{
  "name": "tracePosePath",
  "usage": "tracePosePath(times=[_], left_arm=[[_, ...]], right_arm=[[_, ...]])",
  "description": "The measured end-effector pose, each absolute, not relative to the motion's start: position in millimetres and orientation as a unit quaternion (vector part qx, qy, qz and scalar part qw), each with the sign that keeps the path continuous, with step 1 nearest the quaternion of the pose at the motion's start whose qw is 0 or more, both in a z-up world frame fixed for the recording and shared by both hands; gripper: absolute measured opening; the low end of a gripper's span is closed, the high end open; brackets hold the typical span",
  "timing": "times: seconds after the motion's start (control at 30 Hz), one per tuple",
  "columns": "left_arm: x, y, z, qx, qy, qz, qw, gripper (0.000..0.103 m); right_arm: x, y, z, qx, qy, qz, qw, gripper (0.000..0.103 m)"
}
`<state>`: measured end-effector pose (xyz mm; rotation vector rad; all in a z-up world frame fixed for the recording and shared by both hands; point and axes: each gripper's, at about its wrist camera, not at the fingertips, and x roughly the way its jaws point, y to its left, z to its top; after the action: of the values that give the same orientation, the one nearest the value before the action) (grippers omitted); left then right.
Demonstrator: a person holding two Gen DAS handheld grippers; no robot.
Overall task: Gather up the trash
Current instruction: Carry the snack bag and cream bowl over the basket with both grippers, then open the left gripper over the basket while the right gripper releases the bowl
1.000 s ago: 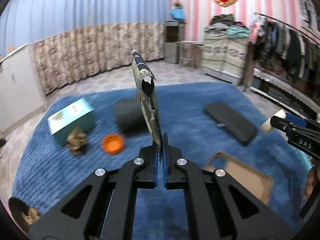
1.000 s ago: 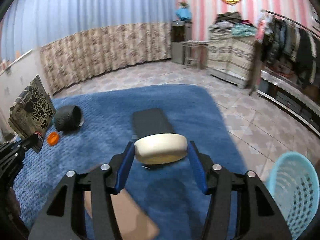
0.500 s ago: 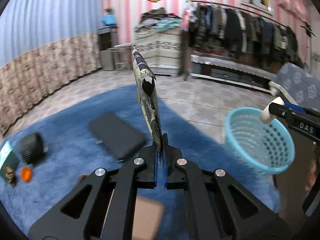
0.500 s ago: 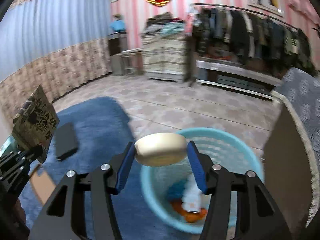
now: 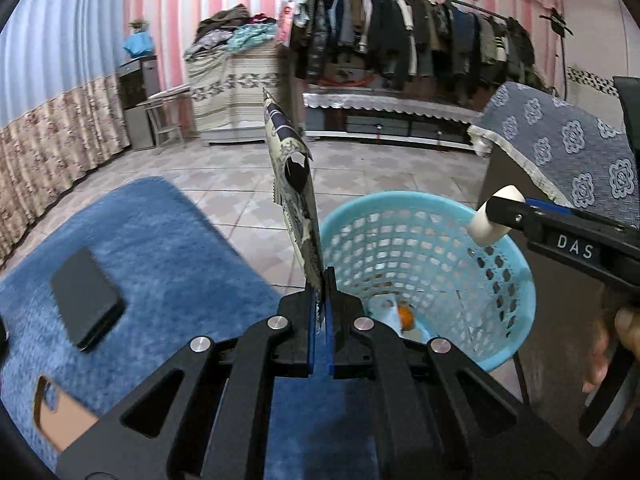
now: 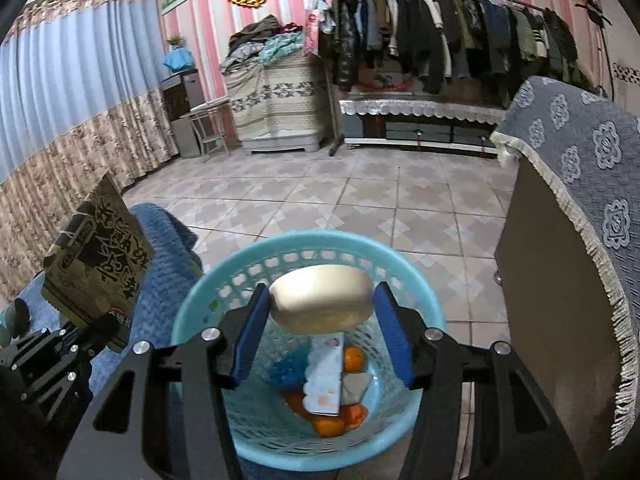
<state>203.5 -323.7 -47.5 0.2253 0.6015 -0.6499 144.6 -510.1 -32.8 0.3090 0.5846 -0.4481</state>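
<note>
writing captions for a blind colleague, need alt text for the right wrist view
The right gripper clamps a cream oval disc just above a light blue plastic mesh basket that already holds orange scraps and a white wrapper. At left, the left gripper pinches a flat printed snack packet over a blue carpet; clothes hang on a rail behind.

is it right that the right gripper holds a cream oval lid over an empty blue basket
Not quite: the blue basket is not empty. The right wrist view shows orange pieces and a white wrapper in it. The right gripper does hold the cream oval lid over it.

Both tools swung from rug (image 5: 168, 240) to basket (image 6: 200, 304).
</note>
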Motion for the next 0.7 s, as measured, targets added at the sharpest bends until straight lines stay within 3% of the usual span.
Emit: tracePosePath(times=[0.6, 0.67, 0.7], left_arm=[[200.3, -401.4, -76.4, 0.162, 0.316, -0.355, 0.865, 0.003], [200.2, -400.3, -77.2, 0.169, 0.318, -0.353, 0.864, 0.009], [201.2, -398.3, -77.1, 0.171, 0.32, -0.35, 0.864, 0.019]], right_arm=[[137.0, -542.2, -59.4, 0.197, 0.287, -0.225, 0.91, 0.054], [138.3, -539.8, -60.3, 0.197, 0.288, -0.223, 0.91, 0.054], [138.8, -540.0, -61.2, 0.197, 0.289, -0.223, 0.91, 0.054]])
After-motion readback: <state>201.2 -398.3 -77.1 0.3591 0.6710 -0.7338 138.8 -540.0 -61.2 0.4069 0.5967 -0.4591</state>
